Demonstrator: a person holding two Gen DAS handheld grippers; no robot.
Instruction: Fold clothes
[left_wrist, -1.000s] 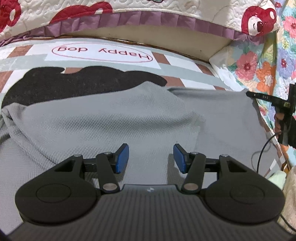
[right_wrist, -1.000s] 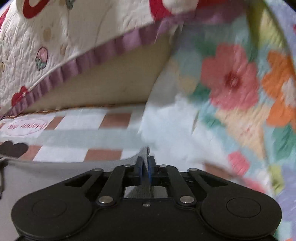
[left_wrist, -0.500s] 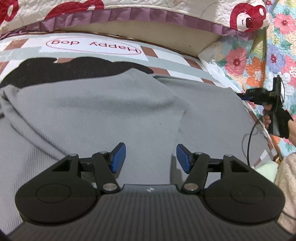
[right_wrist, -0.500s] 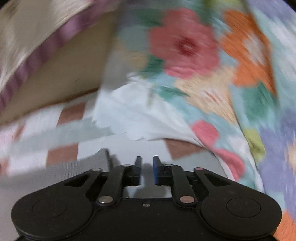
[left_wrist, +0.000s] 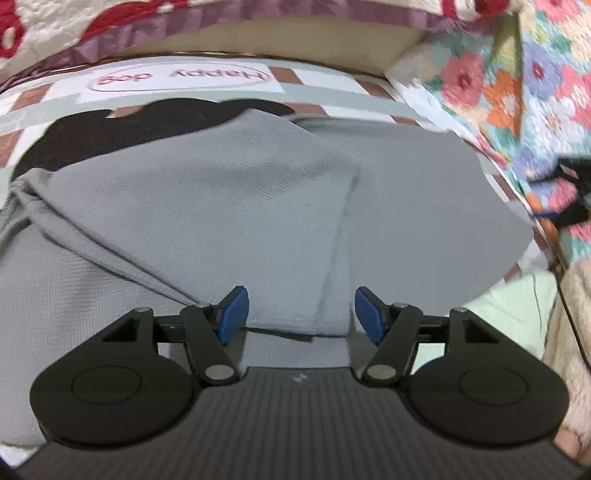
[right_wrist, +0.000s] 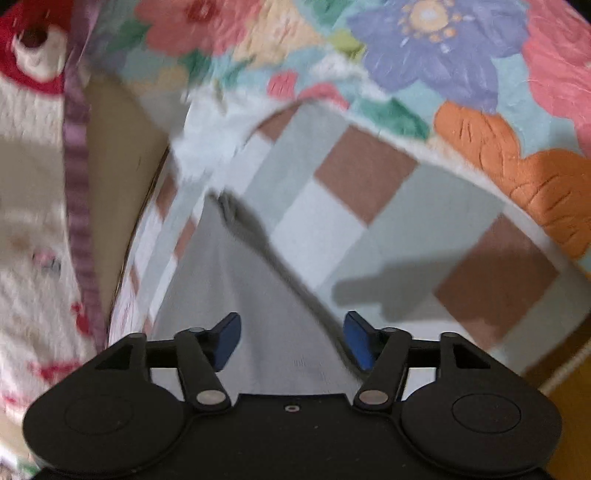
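A grey knit garment (left_wrist: 229, 206) lies spread on the checked bed sheet (left_wrist: 332, 83), with one flap folded over its middle and a crease running down toward my left gripper (left_wrist: 300, 314). That gripper is open and empty, hovering just above the garment's near edge. My right gripper (right_wrist: 291, 339) is open and empty above the garment's right edge (right_wrist: 258, 295), which runs diagonally across the sheet (right_wrist: 365, 173). The right gripper also shows blurred at the far right of the left wrist view (left_wrist: 570, 192).
A black garment (left_wrist: 122, 133) lies behind the grey one. A quilt with red bears (left_wrist: 74, 33) hangs over the headboard at the back. A floral quilt (left_wrist: 517, 85) is piled along the right side. A beige fuzzy fabric (left_wrist: 569, 332) is at the near right.
My right gripper has let go of the grey garment's edge, opened wide and turned over the right edge. My left gripper has moved a little nearer the garment's near edge and stays open.
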